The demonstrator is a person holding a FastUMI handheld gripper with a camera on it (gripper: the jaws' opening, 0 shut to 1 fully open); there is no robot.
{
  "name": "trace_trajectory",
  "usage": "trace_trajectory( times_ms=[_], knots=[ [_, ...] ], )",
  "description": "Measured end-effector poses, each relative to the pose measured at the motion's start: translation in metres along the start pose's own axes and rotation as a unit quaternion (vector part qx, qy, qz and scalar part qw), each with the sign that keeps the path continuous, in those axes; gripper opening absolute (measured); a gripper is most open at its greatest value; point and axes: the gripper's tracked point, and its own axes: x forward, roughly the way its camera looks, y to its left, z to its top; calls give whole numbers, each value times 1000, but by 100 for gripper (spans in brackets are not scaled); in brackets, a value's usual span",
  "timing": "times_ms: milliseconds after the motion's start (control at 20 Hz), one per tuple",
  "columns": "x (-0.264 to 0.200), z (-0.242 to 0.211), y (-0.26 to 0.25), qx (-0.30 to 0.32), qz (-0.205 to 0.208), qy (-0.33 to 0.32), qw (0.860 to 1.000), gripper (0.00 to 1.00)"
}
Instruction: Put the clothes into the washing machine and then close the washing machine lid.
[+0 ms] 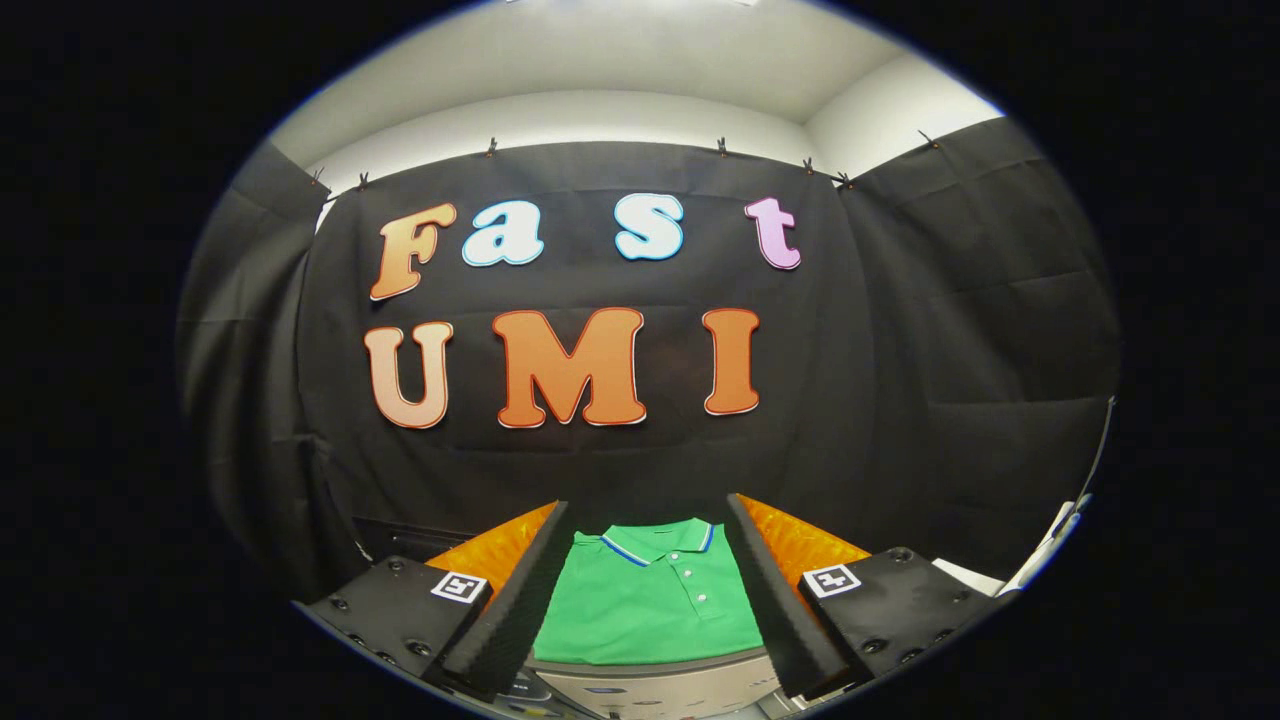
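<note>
Tongs (pixel 650 590) were spread wide apart, gripping nothing, as I looked fwd along them in the gripper view. Green polo shirt (pixel 650 600) lay folded flat betw the two fingers, just ahead, collar pointing away, on a light-coloured surface (pixel 660 685). Couldn't tell if that was the washer top. Black cloth wall (pixel 900 380) hung beyond.

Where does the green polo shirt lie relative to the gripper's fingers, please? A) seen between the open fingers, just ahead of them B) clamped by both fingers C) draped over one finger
A: the green polo shirt lies flat ahead, framed by the open gripper, untouched by either finger.
</note>
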Motion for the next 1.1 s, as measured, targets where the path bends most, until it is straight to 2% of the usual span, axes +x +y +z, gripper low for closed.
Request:
trace_trajectory(
  times_ms=[300, 550, 850, 1100],
  knots=[
    [29, 6, -6, -5, 7, 8, 1000, 99],
    [86, -7, -20, -1, 10, 47, 999, 99],
    [149, -49, -30, 5, 11, 122, 992, 99],
    [182, -90, -33, 10, 11, 185, 983, 99]
  ],
)
